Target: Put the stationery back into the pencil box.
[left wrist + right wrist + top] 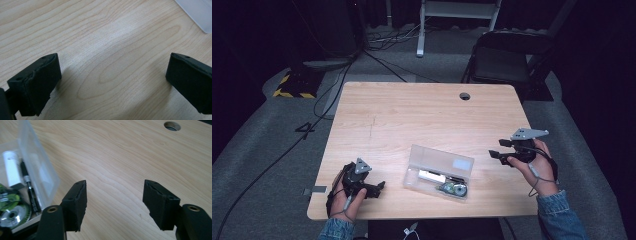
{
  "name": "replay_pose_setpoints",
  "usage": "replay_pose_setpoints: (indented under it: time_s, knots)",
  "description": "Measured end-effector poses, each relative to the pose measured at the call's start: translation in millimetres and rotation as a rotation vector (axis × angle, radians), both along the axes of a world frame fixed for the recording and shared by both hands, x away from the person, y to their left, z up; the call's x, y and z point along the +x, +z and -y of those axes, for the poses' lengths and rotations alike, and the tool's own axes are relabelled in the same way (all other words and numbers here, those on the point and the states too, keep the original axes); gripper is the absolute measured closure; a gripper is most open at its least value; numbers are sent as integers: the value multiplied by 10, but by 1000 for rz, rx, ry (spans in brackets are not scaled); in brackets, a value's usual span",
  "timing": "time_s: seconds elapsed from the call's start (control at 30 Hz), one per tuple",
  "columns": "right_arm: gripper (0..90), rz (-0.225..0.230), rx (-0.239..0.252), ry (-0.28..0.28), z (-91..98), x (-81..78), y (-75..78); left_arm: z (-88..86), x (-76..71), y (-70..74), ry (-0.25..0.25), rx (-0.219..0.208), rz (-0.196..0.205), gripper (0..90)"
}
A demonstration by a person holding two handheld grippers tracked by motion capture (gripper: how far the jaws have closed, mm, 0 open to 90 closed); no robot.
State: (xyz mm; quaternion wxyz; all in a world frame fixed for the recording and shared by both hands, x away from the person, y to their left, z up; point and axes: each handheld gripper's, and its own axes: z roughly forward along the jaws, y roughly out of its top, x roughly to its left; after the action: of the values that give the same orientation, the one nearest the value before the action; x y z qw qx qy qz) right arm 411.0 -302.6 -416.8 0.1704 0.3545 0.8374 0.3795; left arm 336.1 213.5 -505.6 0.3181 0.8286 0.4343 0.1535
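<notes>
Right gripper (498, 150) hovering spread and empty beside clear plastic case (439, 172), left gripper (381, 185) resting spread on pale wooden surface (412, 115), dark room with folding chair (504, 57) behind, case contents blurring together.

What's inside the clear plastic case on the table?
Clear plastic case, lid open: a white block, a black pen, and green-and-silver round items at one end. Anything beneath them is covered.

Both black claws, the left claw (381, 186) and right claw (493, 154), carry grey three-cornered plates; the sleeves are blue denim.
</notes>
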Motion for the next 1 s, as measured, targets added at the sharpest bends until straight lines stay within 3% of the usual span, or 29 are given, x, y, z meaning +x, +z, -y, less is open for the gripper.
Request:
replay_pose_setpoints:
  time_s: [0.43,1.0]
  knots:
    - [366,-48,-32,-59,205,164,-345,-2,1,-4,-1,-2,5,4]
    - [362,-46,-24,-88,220,247,-655,-1,1,-3,-1,-1,5,4]
